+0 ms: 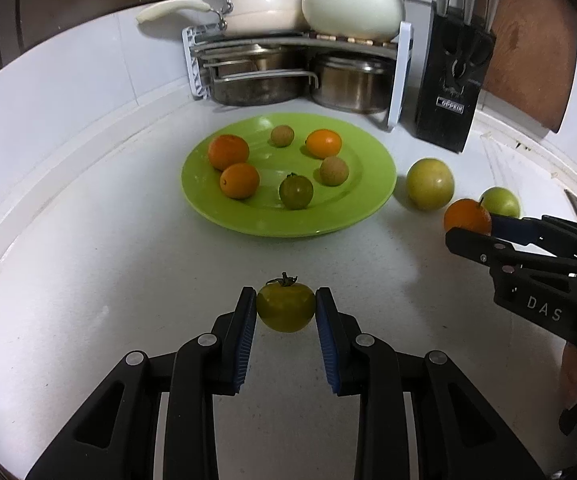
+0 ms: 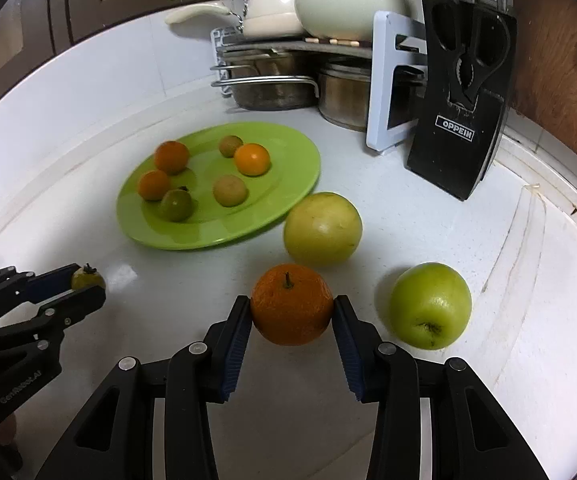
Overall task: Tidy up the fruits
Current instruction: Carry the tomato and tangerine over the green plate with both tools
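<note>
My left gripper point(image 1: 286, 307) has its blue-padded jaws clenched on one small green tomato with a dark stalk point(image 1: 286, 306), held just above the white speckled surface point(image 1: 108, 272), near me and in front of the plate. My right gripper point(image 2: 292, 310) grasps one round orange with a short stem point(image 2: 291, 309) between its jaws, low over the same surface, to the right of the plate.

The round lime-green plate point(image 1: 348, 216) lies further back on the surface and carries six small fruits. Three are small oranges point(image 1: 228, 151): two sit close together on its left side, one toward the back right. Two are small tan, rough-skinned round fruits point(image 1: 334, 170), one at the back, one on the right. One is a second small green tomato point(image 1: 296, 191), at the front middle.

Two larger fruits rest on the surface off the plate. One big yellow-green round fruit point(image 2: 322, 234) sits just beside the plate's right rim. One green apple point(image 2: 430, 305) lies just right of the orange I hold.

At the back stand a two-tier rack of pots point(image 1: 300, 68) and one black knife block point(image 1: 450, 92).
</note>
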